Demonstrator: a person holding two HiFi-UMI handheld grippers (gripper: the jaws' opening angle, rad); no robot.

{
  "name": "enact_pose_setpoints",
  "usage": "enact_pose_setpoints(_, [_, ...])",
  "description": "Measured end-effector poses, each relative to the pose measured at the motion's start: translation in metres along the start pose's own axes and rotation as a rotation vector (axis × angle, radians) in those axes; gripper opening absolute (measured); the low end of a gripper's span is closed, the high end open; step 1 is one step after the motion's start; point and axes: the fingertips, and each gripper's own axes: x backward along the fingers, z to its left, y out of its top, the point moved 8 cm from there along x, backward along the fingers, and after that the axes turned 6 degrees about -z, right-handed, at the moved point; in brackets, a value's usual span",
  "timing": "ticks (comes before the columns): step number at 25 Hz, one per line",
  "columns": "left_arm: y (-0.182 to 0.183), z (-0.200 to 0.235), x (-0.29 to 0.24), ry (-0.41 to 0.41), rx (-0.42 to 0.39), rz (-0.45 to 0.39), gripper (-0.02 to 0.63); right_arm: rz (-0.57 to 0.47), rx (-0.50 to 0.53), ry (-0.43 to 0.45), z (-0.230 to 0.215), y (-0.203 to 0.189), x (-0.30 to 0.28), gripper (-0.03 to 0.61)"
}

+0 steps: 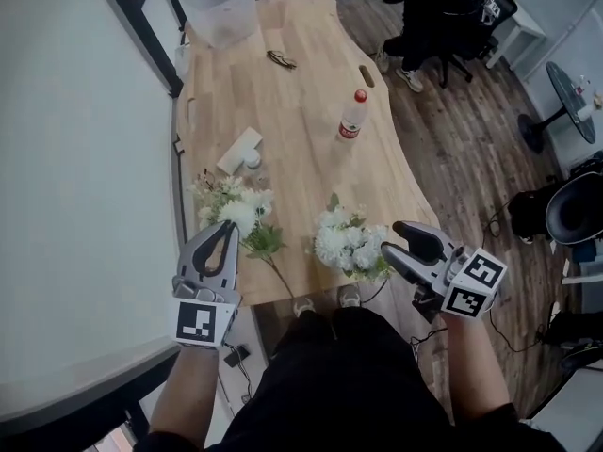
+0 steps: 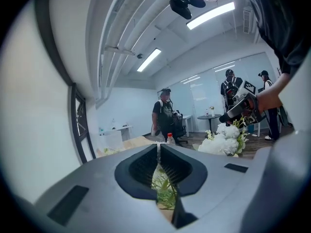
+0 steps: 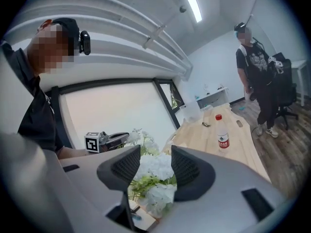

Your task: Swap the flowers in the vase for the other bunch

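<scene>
Two bunches of white flowers lie at the near end of the wooden table (image 1: pixel 301 111). The left bunch (image 1: pixel 236 213) has its stem trailing toward the table's edge. My left gripper (image 1: pixel 227 225) is shut, its tips among those blossoms; I cannot tell whether a stem is pinched. In the left gripper view only a thin slit shows at the left gripper (image 2: pixel 159 152), with greenery behind. The right bunch (image 1: pixel 350 245) sits by the near edge. My right gripper (image 1: pixel 391 240) is open beside it, and its pads do not press the blooms (image 3: pixel 155 171). I cannot make out a vase.
A water bottle (image 1: pixel 352 118) stands mid-table, with a white box (image 1: pixel 239 149) nearer me, glasses (image 1: pixel 281 59) and a clear tub (image 1: pixel 219 9) at the far end. A wall runs along the left. A person sits on a chair (image 1: pixel 433 17) beyond the table.
</scene>
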Motion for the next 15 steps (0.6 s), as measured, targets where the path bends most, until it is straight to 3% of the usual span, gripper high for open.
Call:
enact_pose_setpoints(6, [-0.001, -0.010, -0.009, 0.053, -0.006, 0.029, 0.023, 0.036, -0.022, 0.085, -0.021, -0.008, -0.013, 0.213])
enact_pose_setpoints(13, [0.012, -0.015, -0.010, 0.128, -0.045, 0.049, 0.023, 0.157, -0.029, 0.174, -0.035, -0.020, -0.028, 0.210])
enact_pose_setpoints(15, [0.019, -0.014, -0.012, 0.142, -0.058, 0.044, 0.023, 0.175, -0.019, 0.198, -0.035, -0.018, -0.033, 0.153])
